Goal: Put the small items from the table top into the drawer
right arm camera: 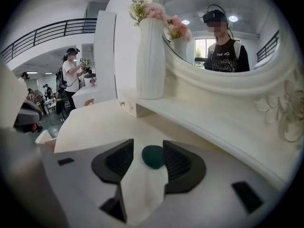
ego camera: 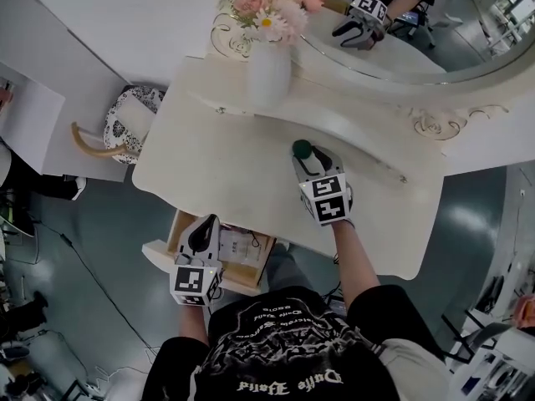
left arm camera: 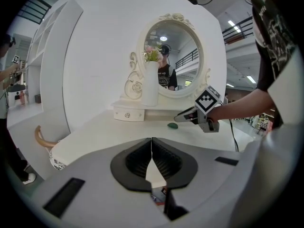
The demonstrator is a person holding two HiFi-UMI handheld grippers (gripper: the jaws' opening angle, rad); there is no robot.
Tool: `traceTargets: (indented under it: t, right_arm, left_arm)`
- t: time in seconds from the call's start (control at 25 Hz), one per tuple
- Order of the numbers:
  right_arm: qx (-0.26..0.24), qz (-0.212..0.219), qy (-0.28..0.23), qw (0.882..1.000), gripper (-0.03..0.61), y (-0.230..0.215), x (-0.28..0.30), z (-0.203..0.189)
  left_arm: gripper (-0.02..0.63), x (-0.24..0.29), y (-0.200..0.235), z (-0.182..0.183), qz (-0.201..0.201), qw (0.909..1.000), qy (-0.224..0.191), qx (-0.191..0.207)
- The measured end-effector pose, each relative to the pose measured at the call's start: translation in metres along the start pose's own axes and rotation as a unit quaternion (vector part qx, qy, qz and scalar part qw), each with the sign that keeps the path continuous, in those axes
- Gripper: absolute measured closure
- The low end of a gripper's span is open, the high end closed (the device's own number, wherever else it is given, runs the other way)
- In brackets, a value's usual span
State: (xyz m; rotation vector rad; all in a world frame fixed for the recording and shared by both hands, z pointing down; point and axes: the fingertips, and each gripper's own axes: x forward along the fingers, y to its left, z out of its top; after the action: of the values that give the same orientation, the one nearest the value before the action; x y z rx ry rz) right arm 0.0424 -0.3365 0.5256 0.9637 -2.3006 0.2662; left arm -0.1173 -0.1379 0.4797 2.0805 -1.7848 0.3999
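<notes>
1. Small dark-green oval item (ego camera: 302,149) lies on the white table (ego camera: 226,174), near the middle-back of the top, just in front of the raised shelf under the mirror (ego camera: 435,53).
2. R gripper (ego camera: 316,164) is low over the table w/ its jaws open either side of the green item. In the right gripper view the item (right arm camera: 153,156) sits between the pads, close against the one at picture right and clear of the other; not clamped.
3. L gripper (ego camera: 204,224) is at the table's front edge, above the open drawer (ego camera: 178,230). Jaws closed, tips together, nothing between them in the left gripper view.
4. Drawer is pulled out below the table top, wood-coloured inside, w/ some packets or papers in it; can't tell what exactly.
5. White vase (ego camera: 269,73) w/ pink and white flowers (ego camera: 276,2) stands upright on the shelf, back-left of the green item and well apart from it.
6. Patterned stool (ego camera: 129,124) sits beside the table's left end.
</notes>
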Motion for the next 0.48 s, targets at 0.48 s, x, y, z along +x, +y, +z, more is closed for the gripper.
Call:
traceTargets:
  t: [0.48]
  right_arm:
    - [-0.004,0.022,0.033,0.999,0.394,0.0,0.031,-0.014]
  left_arm:
    - [0.597,0.005,0.003,-0.005,0.021,0.9995,0.021,-0.008]
